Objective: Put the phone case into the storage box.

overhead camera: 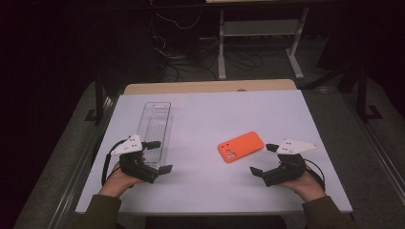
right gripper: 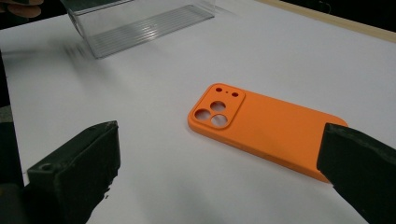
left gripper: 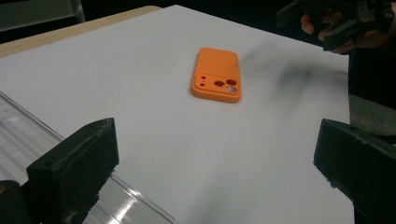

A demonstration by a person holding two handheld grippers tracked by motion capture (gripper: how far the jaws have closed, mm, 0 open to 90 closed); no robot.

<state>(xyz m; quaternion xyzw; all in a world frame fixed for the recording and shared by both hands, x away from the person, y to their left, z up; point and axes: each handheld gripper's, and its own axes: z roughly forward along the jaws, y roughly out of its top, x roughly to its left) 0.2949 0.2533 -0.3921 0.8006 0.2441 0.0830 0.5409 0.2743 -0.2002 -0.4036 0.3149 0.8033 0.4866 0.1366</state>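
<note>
White tabletop [overhead camera: 200, 186] | my clear tray [overhead camera: 155, 125] empty | orange phone case [overhead camera: 241, 146] flat, long axis slanting far-right, camera holes near-left | both claws, left claw [overhead camera: 160, 156] and right claw [overhead camera: 263, 159], released

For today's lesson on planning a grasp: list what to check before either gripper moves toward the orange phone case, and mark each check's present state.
1. Right gripper jaws open: ok.
2. Left gripper jaws open: ok.
3. Orange phone case lies flat, free of both grippers: ok.
4. Bare table between right gripper and case: ok.
5. Clear tray apart from the case: ok.
6. Anything inside the tray: cannot tell.
</note>
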